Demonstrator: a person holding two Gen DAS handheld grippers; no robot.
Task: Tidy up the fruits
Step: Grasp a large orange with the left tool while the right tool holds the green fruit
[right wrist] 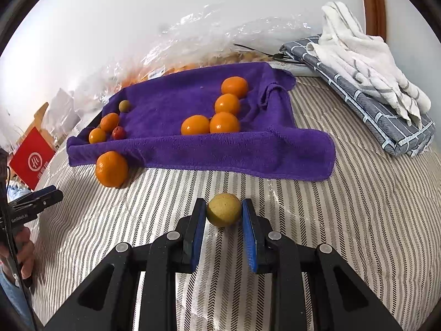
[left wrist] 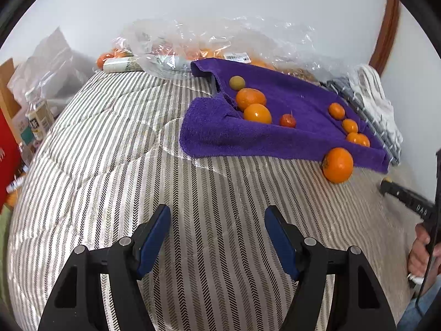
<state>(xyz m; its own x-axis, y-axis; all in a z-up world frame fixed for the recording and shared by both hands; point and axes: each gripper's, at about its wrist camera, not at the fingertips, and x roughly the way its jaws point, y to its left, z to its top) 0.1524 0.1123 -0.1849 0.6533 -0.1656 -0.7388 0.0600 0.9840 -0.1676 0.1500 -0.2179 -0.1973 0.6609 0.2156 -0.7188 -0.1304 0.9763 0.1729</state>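
A purple towel (left wrist: 289, 135) (right wrist: 220, 151) lies on the striped bed cover and holds several orange fruits (left wrist: 257, 113) (right wrist: 224, 122), a small red fruit (left wrist: 287, 120) (right wrist: 119, 132) and a small green fruit (left wrist: 237, 82) (right wrist: 124, 106). A larger orange (left wrist: 338, 165) (right wrist: 111, 168) rests on the cover against the towel's edge. My right gripper (right wrist: 224, 213) is shut on a yellow-green fruit (right wrist: 223, 209) just off the towel's near edge. My left gripper (left wrist: 217, 215) is open and empty over bare cover, well short of the towel.
A clear plastic bag (left wrist: 220, 41) (right wrist: 209, 41) with more oranges lies behind the towel by the wall. Folded grey and white cloths (right wrist: 366, 88) (left wrist: 377, 115) lie at the right. A bottle (left wrist: 38, 115) and a red box (left wrist: 8, 160) (right wrist: 31, 160) stand at the left.
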